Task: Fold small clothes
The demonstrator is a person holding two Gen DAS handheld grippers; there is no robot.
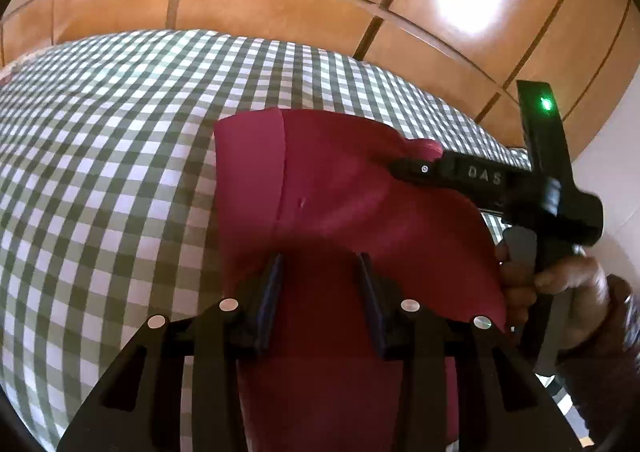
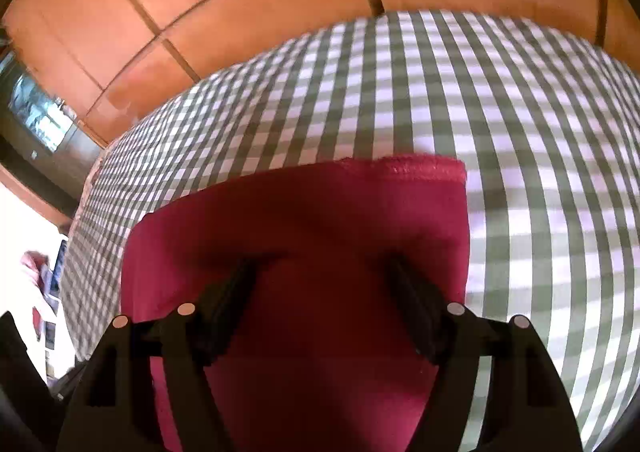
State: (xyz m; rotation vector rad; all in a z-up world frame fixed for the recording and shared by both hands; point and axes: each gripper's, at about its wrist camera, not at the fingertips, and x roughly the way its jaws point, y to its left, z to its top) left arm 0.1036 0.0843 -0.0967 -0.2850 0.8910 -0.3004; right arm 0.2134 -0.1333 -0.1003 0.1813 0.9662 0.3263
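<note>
Right, red garment (image 1: 336, 180) under both open grippers, w/o contact.

– What lies past the checked cloth (image 1: 100, 156)?
– A floor of large orange-brown tiles (image 1: 248, 8) with dark joints, two bright glares of light on it.
– And far left?
– Perhaps a glass-fronted cabinet (image 2: 38, 112); it's blurred.

Both grippers are pointing steeply downward: left gripper (image 1: 320, 264) with fingers (image 1: 272, 284) parted, right gripper (image 2: 324, 268) spread wider.
</note>
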